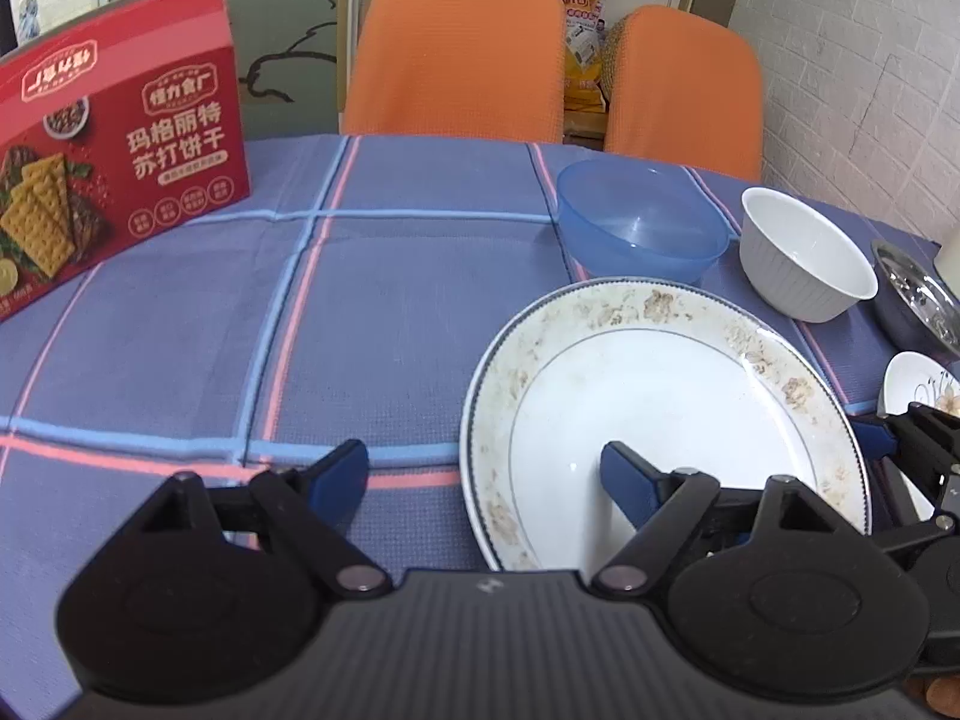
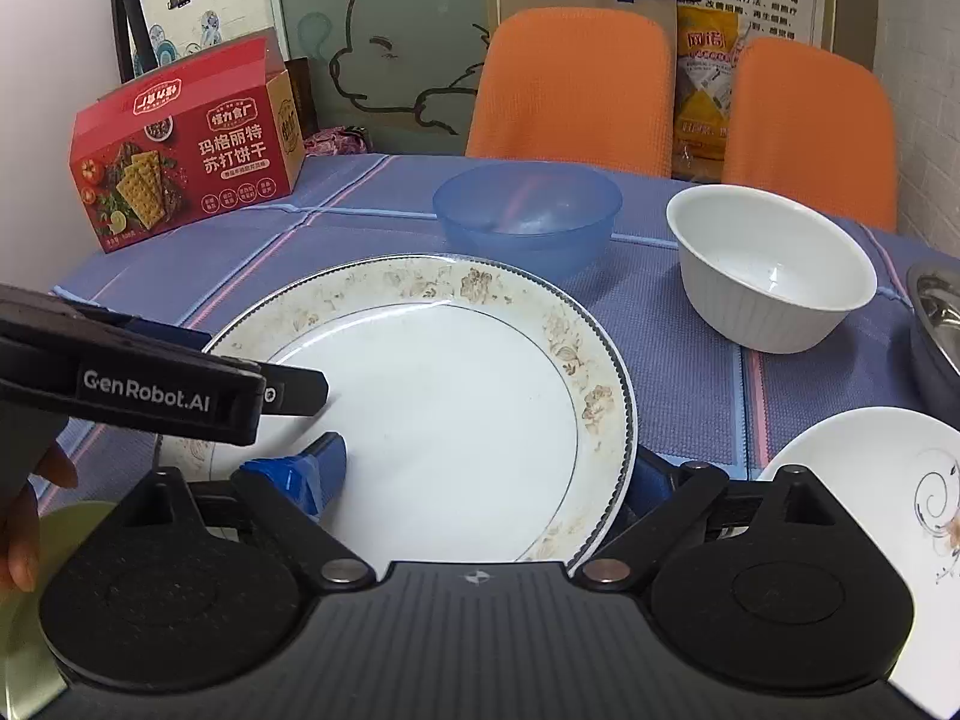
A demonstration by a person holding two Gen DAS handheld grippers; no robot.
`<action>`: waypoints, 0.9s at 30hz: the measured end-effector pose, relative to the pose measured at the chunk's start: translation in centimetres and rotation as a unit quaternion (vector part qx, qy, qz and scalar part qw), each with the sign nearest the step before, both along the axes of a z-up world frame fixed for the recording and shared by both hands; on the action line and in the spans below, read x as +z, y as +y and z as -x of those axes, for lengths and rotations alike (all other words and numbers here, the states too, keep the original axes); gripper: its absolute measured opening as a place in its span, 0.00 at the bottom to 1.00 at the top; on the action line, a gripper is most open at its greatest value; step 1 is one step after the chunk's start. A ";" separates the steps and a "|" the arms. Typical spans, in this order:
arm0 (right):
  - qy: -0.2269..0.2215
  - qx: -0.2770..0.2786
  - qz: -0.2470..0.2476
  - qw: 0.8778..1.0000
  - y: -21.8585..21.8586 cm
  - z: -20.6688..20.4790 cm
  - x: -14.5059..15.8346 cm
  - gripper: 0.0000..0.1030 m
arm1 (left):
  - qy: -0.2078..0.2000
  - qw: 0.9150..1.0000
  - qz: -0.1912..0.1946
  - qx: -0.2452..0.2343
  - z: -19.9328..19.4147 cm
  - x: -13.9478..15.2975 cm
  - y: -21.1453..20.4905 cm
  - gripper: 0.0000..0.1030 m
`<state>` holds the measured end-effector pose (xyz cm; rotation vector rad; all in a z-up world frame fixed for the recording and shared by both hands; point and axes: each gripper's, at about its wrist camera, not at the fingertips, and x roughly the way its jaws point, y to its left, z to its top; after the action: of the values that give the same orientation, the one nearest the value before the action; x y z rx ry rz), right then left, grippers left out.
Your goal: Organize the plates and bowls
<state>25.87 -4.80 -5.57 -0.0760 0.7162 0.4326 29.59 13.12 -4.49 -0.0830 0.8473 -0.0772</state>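
Both views are evenly lit by soft, diffuse indoor light with a slightly cool cast. Shadows under the white bowl (image 2: 771,276) and blue bowl (image 2: 527,213) are faint and short. Small specular highlights sit on the large plate (image 1: 660,414) rim and inside the white bowl. Fisheye distortion bends the tablecloth (image 1: 240,330) stripes and darkens the frame corners. Focus is moderately soft throughout, and distant wall posters are hard to read.

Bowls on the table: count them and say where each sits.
3. The blue plastic bowl sits behind the big floral plate; the white ribbed bowl stands to its right; a metal bowl is cut off at the right edge. More may be out of view.
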 end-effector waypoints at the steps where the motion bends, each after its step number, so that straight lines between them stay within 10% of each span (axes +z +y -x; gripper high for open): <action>1: -0.006 0.002 0.001 1.000 -0.1 0.1 -0.1 0.79 | -0.002 1.000 -0.004 -0.002 -0.1 -0.1 0.0 0.80; 12: -0.024 -0.001 0.001 1.000 0.1 0.9 -0.3 0.82 | -0.020 1.000 -0.014 -0.004 0.4 -0.4 -0.5 0.80; 15: -0.023 -0.011 -0.002 1.000 0.5 1.1 -0.3 0.82 | -0.029 0.999 -0.001 -0.014 0.8 -0.1 -1.2 0.50; 27: -0.024 -0.024 -0.055 0.998 0.7 1.4 2.0 0.82 | -0.037 0.999 0.006 0.025 0.6 2.9 -1.3 0.33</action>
<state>24.47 -4.05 -3.57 0.0345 0.6435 0.4222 29.00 11.81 -1.63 -0.1127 0.7701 -0.0378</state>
